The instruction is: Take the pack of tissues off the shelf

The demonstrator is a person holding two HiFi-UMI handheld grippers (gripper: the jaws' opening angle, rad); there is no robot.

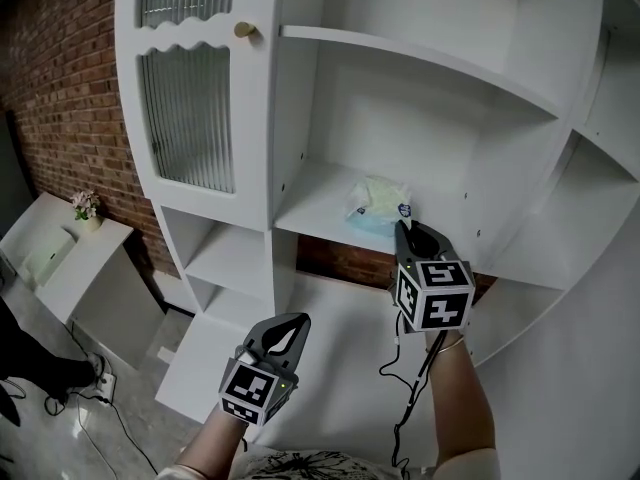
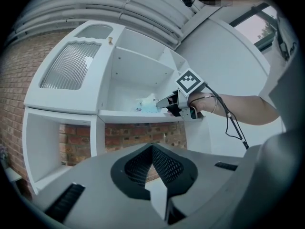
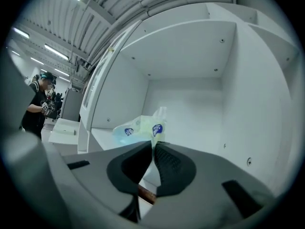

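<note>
The pack of tissues [image 1: 375,206], pale green and blue in a clear wrapper, lies on the white middle shelf [image 1: 310,213] of the cabinet. My right gripper [image 1: 405,223] points level at its near right corner. In the right gripper view the jaws [image 3: 153,144] are closed together, pinching the wrapper edge of the pack [image 3: 138,128]. The left gripper view shows that gripper [image 2: 164,108] against the pack [image 2: 147,104] on the shelf. My left gripper [image 1: 300,320] hangs lower and to the left, in front of the bottom compartments, shut with nothing in it [image 2: 152,147].
A ribbed-glass cabinet door [image 1: 185,118] with a round knob [image 1: 245,30] stands left of the open shelves. A low white table with a small flower pot [image 1: 85,208] sits by the brick wall [image 1: 60,88]. Cables [image 1: 90,398] lie on the floor. A person [image 3: 40,104] stands far left.
</note>
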